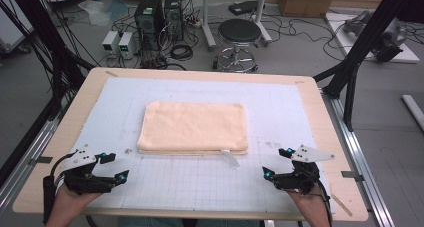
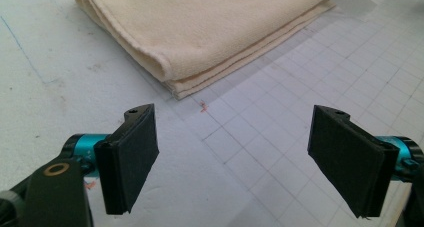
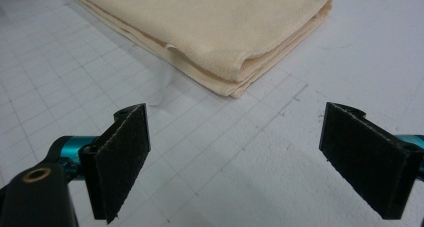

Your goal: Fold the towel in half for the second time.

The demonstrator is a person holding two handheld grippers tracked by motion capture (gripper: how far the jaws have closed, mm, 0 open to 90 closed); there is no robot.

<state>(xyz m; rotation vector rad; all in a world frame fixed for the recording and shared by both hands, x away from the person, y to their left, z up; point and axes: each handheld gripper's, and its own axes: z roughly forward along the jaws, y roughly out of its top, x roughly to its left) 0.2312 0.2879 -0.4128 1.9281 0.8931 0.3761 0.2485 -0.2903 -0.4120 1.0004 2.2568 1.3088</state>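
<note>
A folded cream towel (image 1: 194, 127) lies flat in the middle of the white gridded mat (image 1: 200, 182). A small white tag (image 1: 230, 157) sticks out from its near edge. My left gripper (image 1: 114, 167) rests near the table's front left corner, open, nothing between its pads; the towel's near left corner (image 2: 175, 84) lies ahead of it. At the front right, my right gripper (image 1: 276, 162) is also open and empty, and the towel's near right corner (image 3: 237, 87) lies a short way beyond its jaws.
The mat covers a wooden table (image 1: 320, 102) with bare rim all round. Beyond the far edge stand a round stool (image 1: 239, 34), computer towers (image 1: 150, 17) and loose cables on the floor. Black frame posts (image 1: 357, 57) rise at both sides.
</note>
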